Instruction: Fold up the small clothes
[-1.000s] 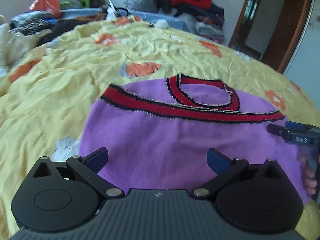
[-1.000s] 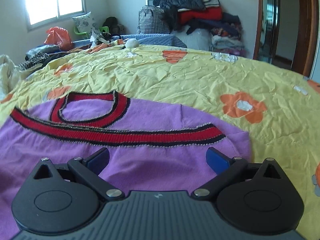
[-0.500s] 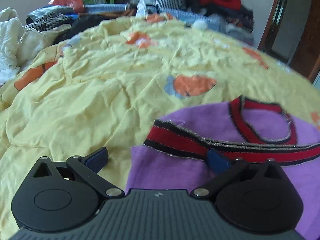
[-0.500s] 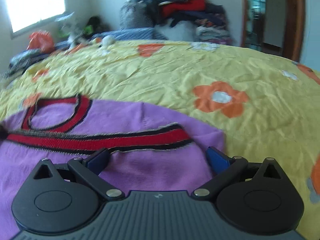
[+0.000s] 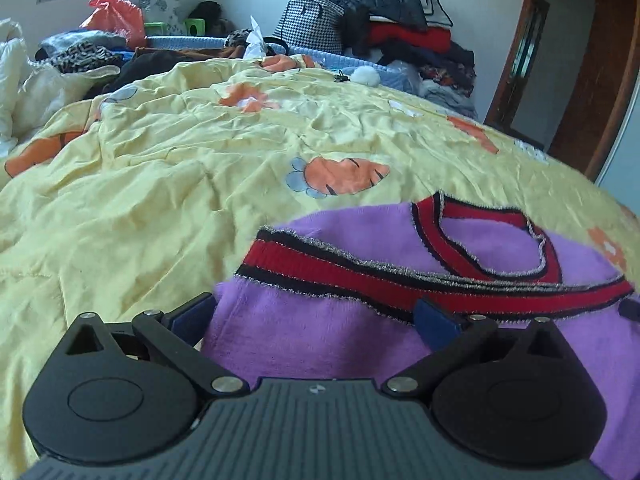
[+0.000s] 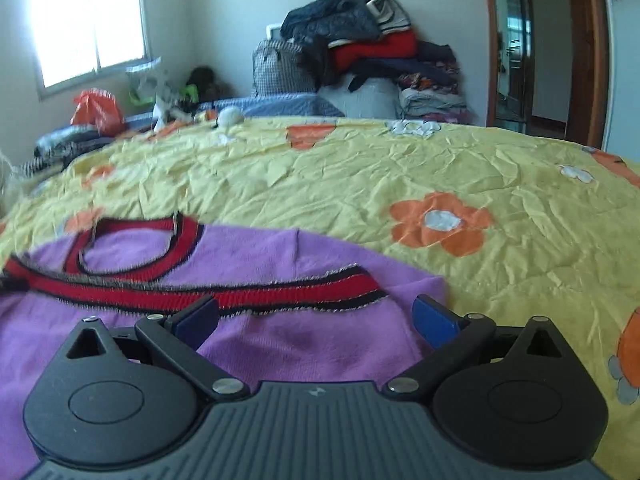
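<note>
The purple sweater's (image 5: 320, 336) near part hides behind both gripper bodies.

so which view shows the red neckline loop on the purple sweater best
The left wrist view: the neckline loop lies sharp, its whole outline traceable on the purple sweater. In the right wrist view the loop sits far left, blurred by motion, though whole and unobstructed.
</note>
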A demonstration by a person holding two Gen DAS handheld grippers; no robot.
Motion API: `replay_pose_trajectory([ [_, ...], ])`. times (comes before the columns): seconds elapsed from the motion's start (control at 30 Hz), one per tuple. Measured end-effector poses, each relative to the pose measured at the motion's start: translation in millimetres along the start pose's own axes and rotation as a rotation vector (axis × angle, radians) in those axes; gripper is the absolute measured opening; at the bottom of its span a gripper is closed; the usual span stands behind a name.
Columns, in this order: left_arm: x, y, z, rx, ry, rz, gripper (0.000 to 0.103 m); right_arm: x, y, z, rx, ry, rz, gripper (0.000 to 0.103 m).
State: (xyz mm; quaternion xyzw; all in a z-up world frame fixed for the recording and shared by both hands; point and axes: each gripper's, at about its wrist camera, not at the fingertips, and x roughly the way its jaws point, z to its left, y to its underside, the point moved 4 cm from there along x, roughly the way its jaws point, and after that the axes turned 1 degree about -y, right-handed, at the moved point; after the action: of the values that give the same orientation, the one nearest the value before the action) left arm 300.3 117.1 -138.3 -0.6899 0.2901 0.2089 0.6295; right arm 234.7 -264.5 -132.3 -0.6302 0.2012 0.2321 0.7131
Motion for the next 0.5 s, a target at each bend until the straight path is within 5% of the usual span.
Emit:
replay_pose_trajectory([
  [0.1,2,2,-5,0.023,-0.036,0.001,0.103,1,0,2,0.005,0.082,-0.023,0.103],
  [0.17,3,2,-6,0.023,-0.043,0.001,0.103,-5,1,1,0.02,0.267,-0.063,0.103],
  [0.3,4,1,-3,0.01,-0.042,-0.003,0.103,-23,10,36,-0.202,0.099,-0.186,0.103],
  [0.43,7,0,-8,0.04,-0.066,0.007,0.103,-2,12,51,-0.311,-0.014,-0.017,0.103],
  [0.5,9,0,-11,0.06,-0.078,0.013,0.103,10,7,42,-0.252,-0.074,0.071,0.103],
])
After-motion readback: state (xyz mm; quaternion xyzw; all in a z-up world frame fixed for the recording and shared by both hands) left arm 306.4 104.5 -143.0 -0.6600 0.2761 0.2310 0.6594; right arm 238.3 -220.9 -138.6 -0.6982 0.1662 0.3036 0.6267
